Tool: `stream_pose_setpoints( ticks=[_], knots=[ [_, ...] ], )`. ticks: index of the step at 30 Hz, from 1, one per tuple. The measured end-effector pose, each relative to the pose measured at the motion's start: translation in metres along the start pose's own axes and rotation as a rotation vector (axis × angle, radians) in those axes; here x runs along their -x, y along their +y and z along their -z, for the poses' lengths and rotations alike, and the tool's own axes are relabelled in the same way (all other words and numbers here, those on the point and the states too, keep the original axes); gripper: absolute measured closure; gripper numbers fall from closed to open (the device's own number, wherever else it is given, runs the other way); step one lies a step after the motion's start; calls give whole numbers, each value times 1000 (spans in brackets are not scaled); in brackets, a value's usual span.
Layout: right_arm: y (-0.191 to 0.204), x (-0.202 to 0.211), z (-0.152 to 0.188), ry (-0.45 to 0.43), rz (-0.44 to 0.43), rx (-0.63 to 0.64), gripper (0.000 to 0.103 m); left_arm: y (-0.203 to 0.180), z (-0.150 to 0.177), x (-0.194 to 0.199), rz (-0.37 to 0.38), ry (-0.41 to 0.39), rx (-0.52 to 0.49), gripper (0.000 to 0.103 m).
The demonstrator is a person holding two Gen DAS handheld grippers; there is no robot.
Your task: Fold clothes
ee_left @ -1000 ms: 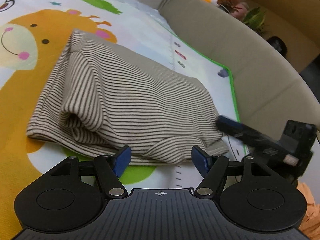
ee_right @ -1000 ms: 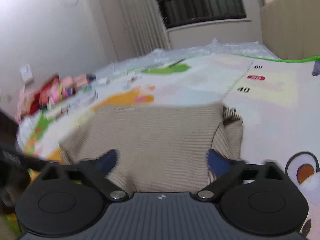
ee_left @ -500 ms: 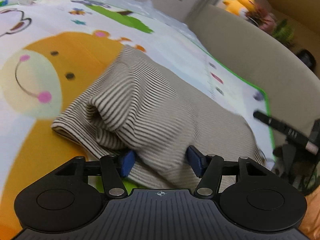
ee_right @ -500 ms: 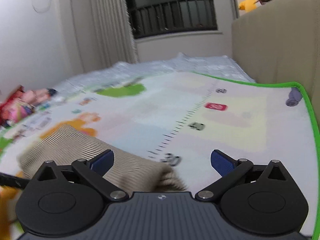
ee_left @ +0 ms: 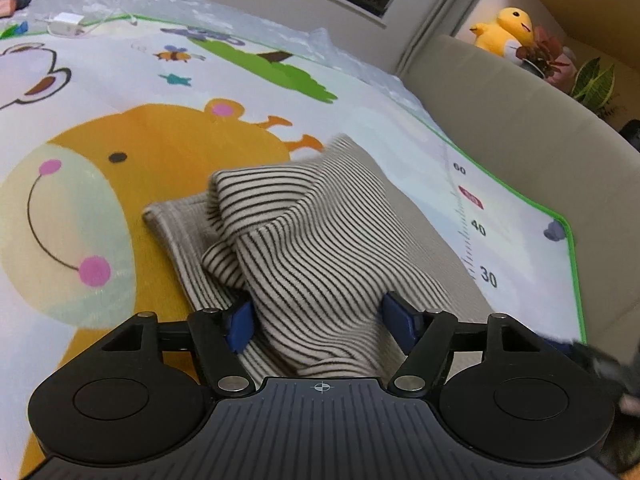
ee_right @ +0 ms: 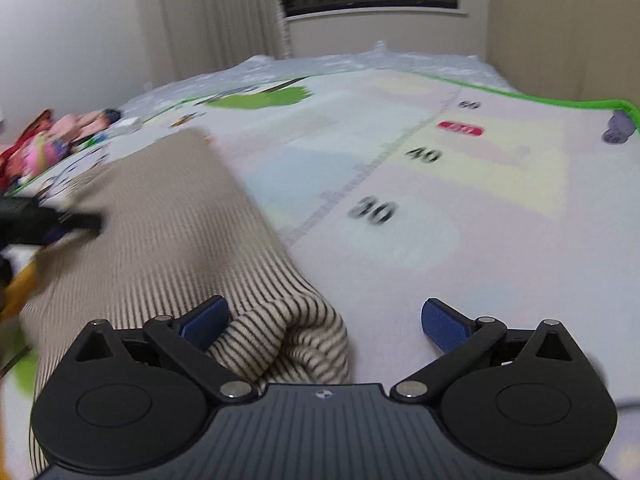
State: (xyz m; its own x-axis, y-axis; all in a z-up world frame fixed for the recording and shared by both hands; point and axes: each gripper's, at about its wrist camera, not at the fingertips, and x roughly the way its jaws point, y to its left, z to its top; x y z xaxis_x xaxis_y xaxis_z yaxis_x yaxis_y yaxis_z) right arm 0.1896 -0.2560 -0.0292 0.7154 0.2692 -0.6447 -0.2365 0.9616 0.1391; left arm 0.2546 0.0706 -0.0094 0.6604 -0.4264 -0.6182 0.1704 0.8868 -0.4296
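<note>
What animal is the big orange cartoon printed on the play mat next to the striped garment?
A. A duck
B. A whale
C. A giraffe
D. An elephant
C: in the left wrist view the play mat shows a large orange face with pink cheeks, a smile and small horns, a giraffe, just left of the striped garment.

Play mat (ee_left: 360, 120) printed with an orange giraffe (ee_left: 132, 184), green-edged, ruler scale along one side; beige sofa (ee_left: 520, 140) just beside; yellow plush duck (ee_left: 502, 32) and potted plants (ee_left: 596, 84) on ledge behind; white charger (ee_left: 66, 24) with cable at far edge.
</note>
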Motion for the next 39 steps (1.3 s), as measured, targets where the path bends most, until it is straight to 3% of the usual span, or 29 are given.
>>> stream_pose_setpoints(
  ticks=[6, 12, 17, 19, 22, 25, 27, 32, 39],
  knots=[
    [39, 22, 17, 34, -107, 83, 0, 2, -2, 7, -21, -19, 15, 21],
    [40, 38, 16, 13, -102, 55, 0, 3, 11, 36, -56, -12, -6, 8],
    [31, 65, 5, -169, -23, -29, 0, 14, 30, 57, -1, 24, 17, 9],
    [31, 67, 1, -220, -34, -73, 0, 14, 38, 62, 37, 38, 33, 9],
    [40, 54, -5, -165, -111, -44, 0, 10, 46, 63, 77, 44, 38, 9],
    [57, 28, 3, -63, -81, 58, 0, 8, 51, 60, 87, 45, 26, 10],
    [59, 15, 14, -12, -71, 46, 0, 9, 52, 58, 89, 40, 19, 12],
    [61, 22, 31, -4, -67, -35, 0, 15, 51, 51, 102, 23, 16, 14],
    [69, 42, 51, -39, -62, -126, 0, 0, 60, 48, 48, -16, -90, 12]
  ],
)
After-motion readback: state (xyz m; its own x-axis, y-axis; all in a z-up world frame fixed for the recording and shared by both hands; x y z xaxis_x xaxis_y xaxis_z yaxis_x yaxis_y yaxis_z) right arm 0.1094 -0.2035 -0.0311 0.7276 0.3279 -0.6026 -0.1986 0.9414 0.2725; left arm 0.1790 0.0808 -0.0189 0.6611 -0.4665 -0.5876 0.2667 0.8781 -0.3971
